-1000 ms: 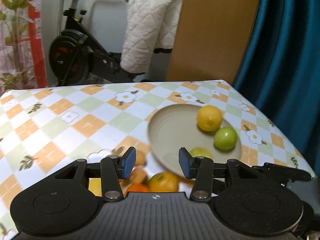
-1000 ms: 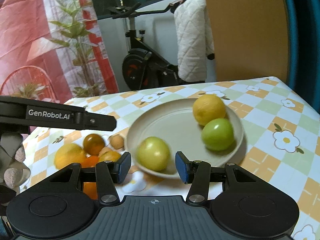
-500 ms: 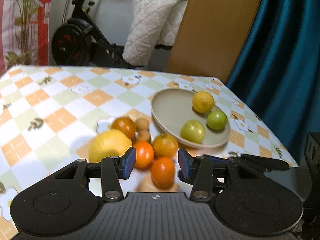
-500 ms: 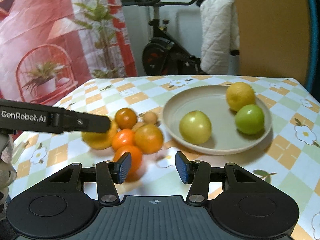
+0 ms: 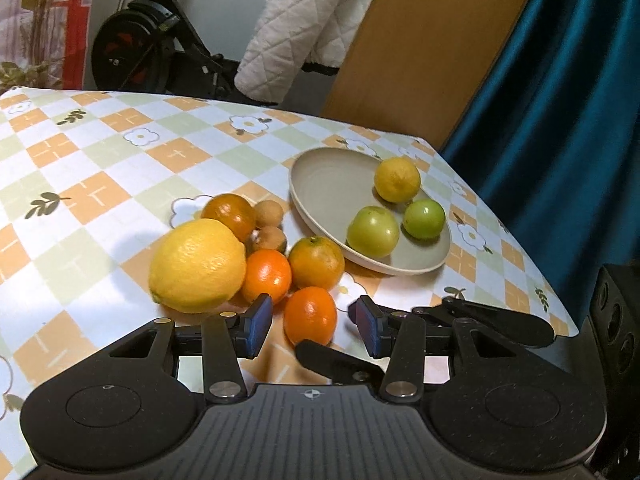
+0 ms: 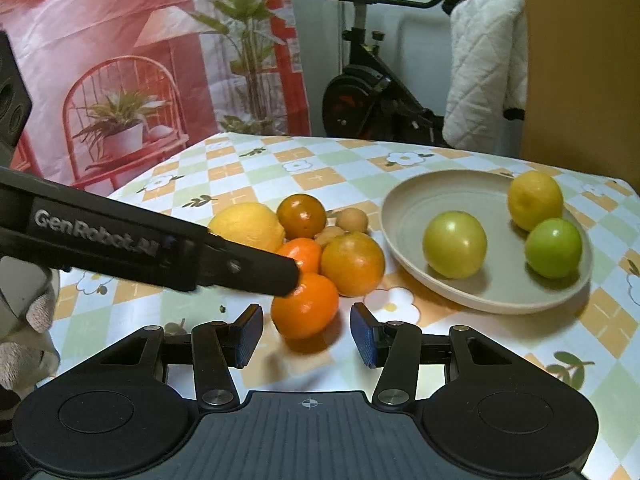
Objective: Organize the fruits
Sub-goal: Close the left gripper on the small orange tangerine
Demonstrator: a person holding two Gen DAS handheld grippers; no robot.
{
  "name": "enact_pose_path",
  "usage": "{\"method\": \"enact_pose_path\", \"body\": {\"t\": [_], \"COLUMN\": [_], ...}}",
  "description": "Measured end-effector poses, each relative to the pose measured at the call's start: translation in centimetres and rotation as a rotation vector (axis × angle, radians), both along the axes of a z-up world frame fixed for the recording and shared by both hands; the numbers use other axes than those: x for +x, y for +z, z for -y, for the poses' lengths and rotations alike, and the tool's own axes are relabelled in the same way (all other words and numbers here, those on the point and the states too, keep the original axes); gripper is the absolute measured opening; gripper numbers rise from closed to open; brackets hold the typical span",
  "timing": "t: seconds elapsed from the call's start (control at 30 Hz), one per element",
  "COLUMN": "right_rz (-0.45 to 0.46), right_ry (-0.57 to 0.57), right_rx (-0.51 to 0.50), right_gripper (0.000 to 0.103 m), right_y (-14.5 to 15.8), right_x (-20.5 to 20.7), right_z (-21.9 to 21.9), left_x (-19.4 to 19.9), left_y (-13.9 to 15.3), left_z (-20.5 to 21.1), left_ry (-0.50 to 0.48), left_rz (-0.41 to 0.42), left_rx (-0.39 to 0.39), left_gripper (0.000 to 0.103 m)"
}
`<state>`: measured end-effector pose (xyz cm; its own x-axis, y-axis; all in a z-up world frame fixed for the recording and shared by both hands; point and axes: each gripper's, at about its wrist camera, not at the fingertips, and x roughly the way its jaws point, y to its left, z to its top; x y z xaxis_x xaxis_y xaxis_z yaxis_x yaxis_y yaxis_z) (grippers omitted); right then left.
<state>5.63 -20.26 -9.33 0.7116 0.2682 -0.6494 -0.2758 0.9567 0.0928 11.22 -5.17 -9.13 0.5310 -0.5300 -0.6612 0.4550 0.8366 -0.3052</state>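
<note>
Both tongs, left (image 5: 311,324) and right (image 6: 307,334), hang released with a small orange (image 6: 305,305) on the tabletop (image 5: 100,152) between their fingers. Three fruits sit on the plate (image 5: 320,176); beside it lie seven, though the two small brown ones (image 5: 270,226) are hard to identify.

In the right wrist view, the left gripper (image 6: 286,280) is crossing in front of the large lemon (image 6: 248,226) and one mandarin (image 6: 302,254), hiding their near sides. Two small brown fruits (image 6: 352,220) are sitting half-concealed behind the oranges; their kind cannot be told. In the left wrist view, the right gripper (image 5: 320,354) is covering the base of the nearest mandarin (image 5: 310,314). The tabletop (image 5: 80,184) is running off the left edge, and the exercise bike (image 5: 148,48) is being cut off at the top.
</note>
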Motion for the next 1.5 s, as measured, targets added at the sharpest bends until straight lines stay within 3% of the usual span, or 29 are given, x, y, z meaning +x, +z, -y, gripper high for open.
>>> {"method": "enact_pose_path", "body": {"t": [0.5,0.67,1.5], "right_rz": [0.002,0.007,0.091], "right_ry": [0.017,0.010,-0.049], "right_rx": [0.001,0.003,0.015], "right_gripper": [0.042,0.038,0.036], "right_y": [-0.9,-1.0,1.0], "right_x": [0.8,0.8,-0.8], "right_z": [-0.3,-0.1,2.0], "left_x": [1.0,1.0,0.1], "left_y": [-1.3,-1.4,0.8], "left_z": [1.1,1.1,3.7], "left_ry": [-0.020,-0.024,-0.073], "left_rz": [-0.023,-0.017,0.046], "left_rx": [0.046,0.055,0.058], "left_gripper": [0.048,0.036,0.036]}}
